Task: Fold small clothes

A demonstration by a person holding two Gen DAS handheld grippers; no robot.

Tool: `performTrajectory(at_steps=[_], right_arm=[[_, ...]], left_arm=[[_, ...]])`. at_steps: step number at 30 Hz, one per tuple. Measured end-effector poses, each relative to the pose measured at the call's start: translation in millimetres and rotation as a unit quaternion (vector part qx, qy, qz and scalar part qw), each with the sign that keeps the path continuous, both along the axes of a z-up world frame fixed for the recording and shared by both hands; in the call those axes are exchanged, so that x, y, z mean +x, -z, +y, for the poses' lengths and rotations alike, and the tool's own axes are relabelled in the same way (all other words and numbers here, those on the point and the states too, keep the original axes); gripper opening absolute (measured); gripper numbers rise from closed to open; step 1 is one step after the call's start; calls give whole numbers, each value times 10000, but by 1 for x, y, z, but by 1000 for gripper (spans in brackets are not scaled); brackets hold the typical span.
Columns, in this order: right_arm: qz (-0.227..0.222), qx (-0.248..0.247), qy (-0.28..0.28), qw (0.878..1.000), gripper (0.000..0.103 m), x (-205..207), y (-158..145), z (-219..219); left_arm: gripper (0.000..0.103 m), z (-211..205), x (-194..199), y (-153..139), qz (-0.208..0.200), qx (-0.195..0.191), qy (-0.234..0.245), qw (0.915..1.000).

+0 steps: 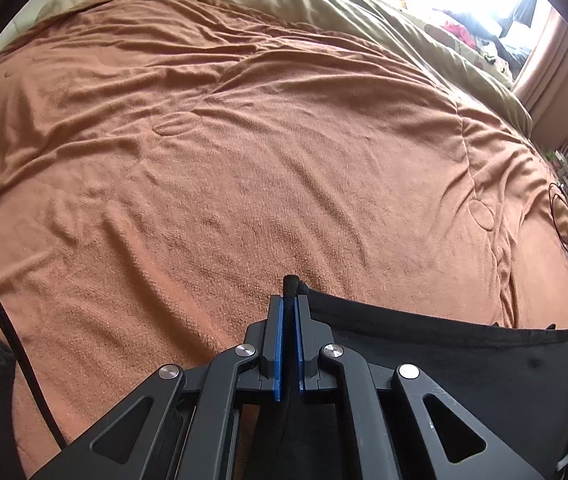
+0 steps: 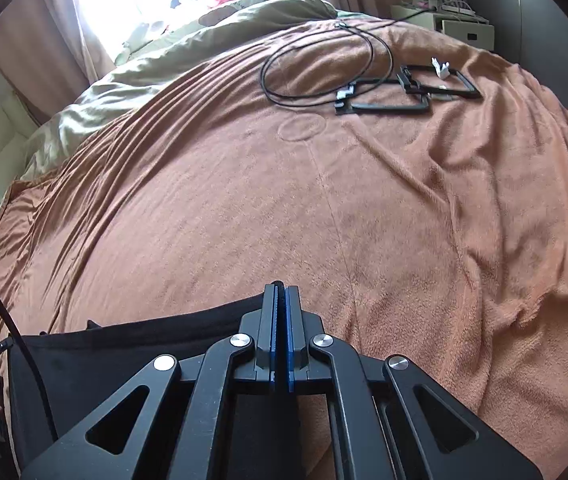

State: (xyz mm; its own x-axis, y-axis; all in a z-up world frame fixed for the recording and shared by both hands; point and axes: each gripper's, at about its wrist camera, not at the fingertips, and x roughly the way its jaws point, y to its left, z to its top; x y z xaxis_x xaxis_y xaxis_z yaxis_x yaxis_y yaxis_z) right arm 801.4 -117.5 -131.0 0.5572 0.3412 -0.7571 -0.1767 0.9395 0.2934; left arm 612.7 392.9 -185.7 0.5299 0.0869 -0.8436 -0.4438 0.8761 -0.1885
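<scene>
A small black garment (image 1: 463, 352) hangs stretched between my two grippers above the orange blanket (image 1: 244, 160). My left gripper (image 1: 288, 300) is shut on the garment's left top corner, a rolled bit of hem sticking out past the fingertips. The cloth runs right from there to the frame's edge. In the right wrist view my right gripper (image 2: 281, 290) is shut on the garment's (image 2: 124, 352) other top corner, with the cloth spreading left and down from it. The lower part of the garment is hidden under the gripper bodies.
The orange blanket (image 2: 363, 220) covers the bed; an olive duvet (image 2: 164, 52) lies bunched at the far end by a bright window. A black cable loop (image 2: 315, 64) and black frame pieces (image 2: 411, 92) lie on the blanket, far right. A white cabinet (image 2: 455, 24) stands beyond.
</scene>
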Motion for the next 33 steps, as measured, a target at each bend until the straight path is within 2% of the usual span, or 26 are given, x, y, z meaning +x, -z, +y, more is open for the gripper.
performTrajectory(at_steps=[3,5,8,10,12,15,17,24,30,33], right_arm=[[-123,-13,-26,9999,0,1,-7,2],[-119,-73,-6,9999,0,3,-3,3],[177,-291,-35,9994,0,11,15,11],[410,-373,-33,9985,1,13,23,13],[431,-403,-51,9982,3,10,19,14],[334,-473,-177,9982,21,-2,7,14],[260,-470,-255,9982,38,-13,-2,15],[289,-507,-574,9966,39,-45,-15,14],[682,-449,-1005,9916,39,-61,0,29],[780,-777,-1199,9867,39,-66,16,41]], left_arm=[[5,-1,4,-4,-27,112,15,9999],[6,-3,12,3,96,166,38,9998],[6,-5,18,16,430,66,68,9990],[6,-7,12,14,414,53,33,9991],[6,-9,5,9,371,64,49,9993],[8,-11,-5,-1,315,24,75,9995],[9,-15,-15,-9,229,-70,80,9997],[9,-41,-33,-16,248,-104,324,9991],[9,-57,-45,10,555,-175,569,9967],[9,-55,-48,28,743,-208,578,9953]])
